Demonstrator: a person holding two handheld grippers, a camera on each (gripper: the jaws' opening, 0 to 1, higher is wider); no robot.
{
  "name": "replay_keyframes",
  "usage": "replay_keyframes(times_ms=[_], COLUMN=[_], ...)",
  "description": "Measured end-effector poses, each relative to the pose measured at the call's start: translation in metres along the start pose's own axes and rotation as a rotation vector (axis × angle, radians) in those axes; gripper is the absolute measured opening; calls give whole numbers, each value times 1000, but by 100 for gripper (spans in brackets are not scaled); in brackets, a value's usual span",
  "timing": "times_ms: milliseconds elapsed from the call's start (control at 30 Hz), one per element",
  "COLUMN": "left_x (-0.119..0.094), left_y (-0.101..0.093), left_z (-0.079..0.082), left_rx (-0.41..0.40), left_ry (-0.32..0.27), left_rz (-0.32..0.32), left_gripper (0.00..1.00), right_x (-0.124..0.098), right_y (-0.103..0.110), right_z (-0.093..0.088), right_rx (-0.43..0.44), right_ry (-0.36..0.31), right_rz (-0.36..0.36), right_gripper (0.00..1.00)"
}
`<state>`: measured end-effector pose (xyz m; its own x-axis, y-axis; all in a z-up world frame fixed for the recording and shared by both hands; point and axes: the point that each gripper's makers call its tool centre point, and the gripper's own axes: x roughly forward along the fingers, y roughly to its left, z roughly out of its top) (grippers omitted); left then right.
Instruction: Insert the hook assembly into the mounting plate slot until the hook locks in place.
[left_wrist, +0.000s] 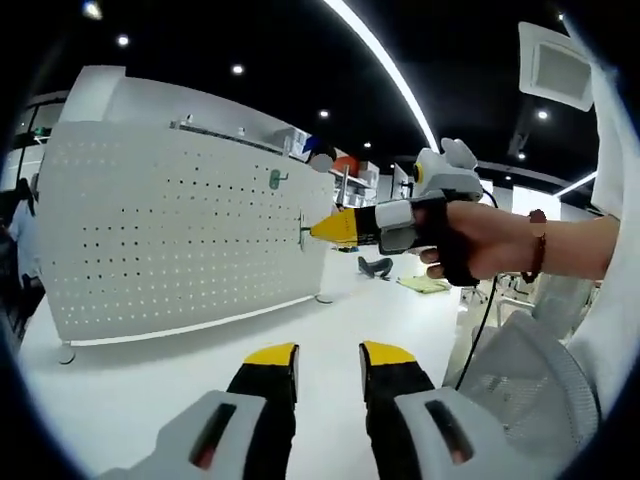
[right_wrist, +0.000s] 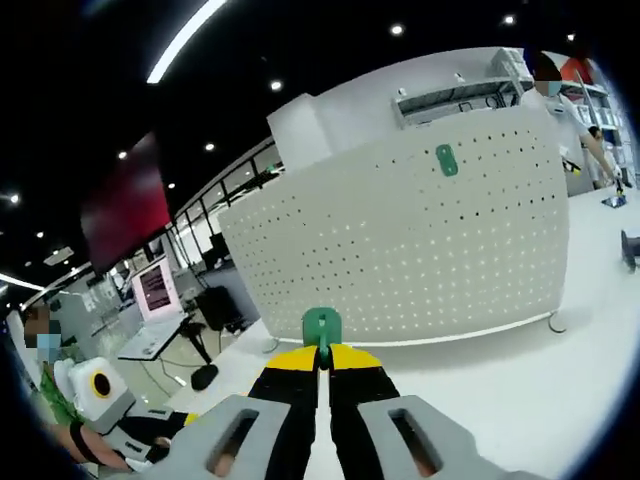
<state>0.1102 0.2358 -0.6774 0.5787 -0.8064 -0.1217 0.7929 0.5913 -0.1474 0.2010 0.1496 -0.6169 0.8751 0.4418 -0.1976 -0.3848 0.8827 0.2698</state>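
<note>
My right gripper (right_wrist: 322, 365) is pinched on a green hook (right_wrist: 322, 328), which stands up at 12 o'clock from the closed yellow tips. Ahead of it is the white perforated plate (right_wrist: 400, 250), a pegboard panel standing on the pale desk (right_wrist: 500, 400). One green hook piece (right_wrist: 446, 159) is already seated near the plate's top, at about 1 o'clock from my tips.

In the left gripper view my left gripper (left_wrist: 328, 362) hangs spread and empty at 6 o'clock. The right gripper (left_wrist: 335, 229) comes in from 3 o'clock with its yellow nose just beside the plate's (left_wrist: 180, 230) right edge. I cannot tell whether the tip is touching a hole. The seated hook (left_wrist: 276, 180) sits at 11 o'clock from that nose.

As I judge it, I am still lining up and the hook is not yet in. To do this well I would:
- keep the hook square to the plate face
- pick one slot and aim the hook's tabs at it
- push straight in, then press down until it catches
- keep the pinch firm so the hook cannot twist

I would hold the left gripper back so plate and hook stay framed.

I can read no brand, label or writing on anything here
</note>
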Motion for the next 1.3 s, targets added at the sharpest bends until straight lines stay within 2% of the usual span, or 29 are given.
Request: replay_keyframes(times_ms=[67, 233, 500, 600, 800, 900, 1133, 1300], left_x=[0, -6, -11, -11, -10, -10, -11, -11], left_y=[0, -2, -2, -1, -2, -5, -4, -2], left_z=[0, -1, 5, 4, 7, 7, 6, 4], left_rx=[3, 33, 54, 55, 39, 19, 30, 27], left_ry=[-1, 17, -6, 1, -28, -40, -26, -25], left_rz=[0, 1, 1, 6, 12, 3, -4, -8], left_gripper=[30, 37, 42, 43, 45, 49, 56, 56], right_x=[3, 9, 18, 21, 28, 31, 37, 40], right_y=[-6, -18, -21, -23, -34, -38, -52, -59], right_z=[7, 20, 40, 46, 62, 72, 95, 111], right_rx=[-57, -88, -158, -171, -177, -176, -184, -189], right_ry=[-8, -17, -46, -59, -95, -123, -168, -209], right_rz=[-22, -58, -94, -102, -143, -158, -202, -231], right_gripper=[1, 1, 1, 1, 1, 1, 1, 1])
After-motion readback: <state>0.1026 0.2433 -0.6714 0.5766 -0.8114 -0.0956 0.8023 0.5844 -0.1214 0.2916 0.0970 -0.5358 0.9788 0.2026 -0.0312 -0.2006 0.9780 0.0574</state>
